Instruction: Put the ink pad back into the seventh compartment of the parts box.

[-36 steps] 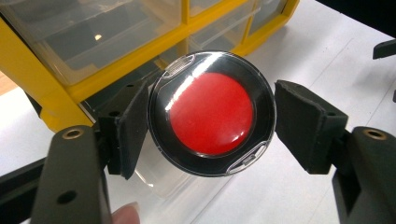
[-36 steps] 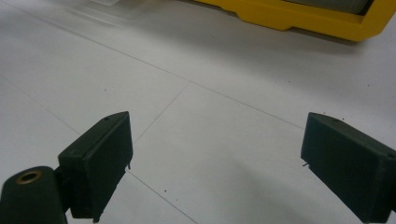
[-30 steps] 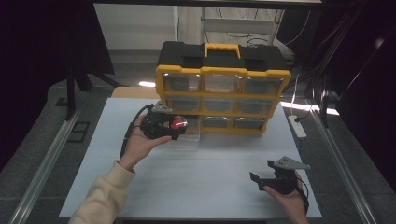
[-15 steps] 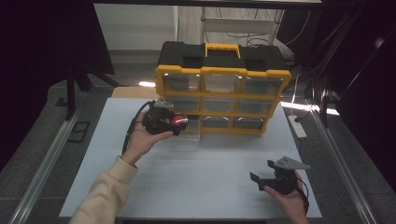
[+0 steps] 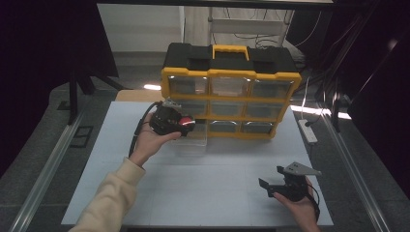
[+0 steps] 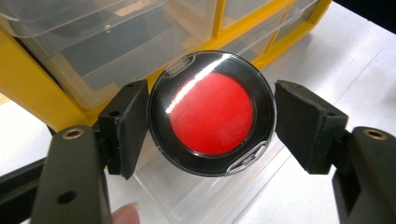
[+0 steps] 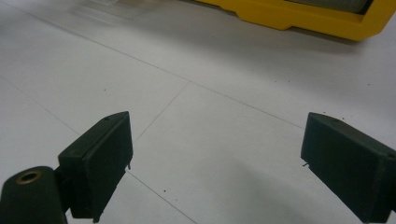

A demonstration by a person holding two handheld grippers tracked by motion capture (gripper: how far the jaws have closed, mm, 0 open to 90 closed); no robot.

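My left gripper (image 5: 185,125) is shut on a round black disc with a red centre (image 5: 186,123). It holds the disc just in front of the lower left drawers of the yellow and black organizer (image 5: 231,77). In the left gripper view both pads press the rim of the disc (image 6: 211,114), and a clear drawer (image 6: 201,198) stands pulled out beneath it. That drawer (image 5: 193,141) juts from the bottom row onto the table. My right gripper (image 5: 270,178) rests low near the front right of the table, jaws wide apart with nothing between them (image 7: 215,154).
The white table (image 5: 208,174) stretches between the organizer and the front edge. A white power strip (image 5: 307,130) lies by the table's right edge. The organizer's yellow base (image 7: 299,21) crosses the top of the right gripper view.
My left gripper has crept slightly up and toward the organizer with the disc still in it. The right gripper has stayed put.
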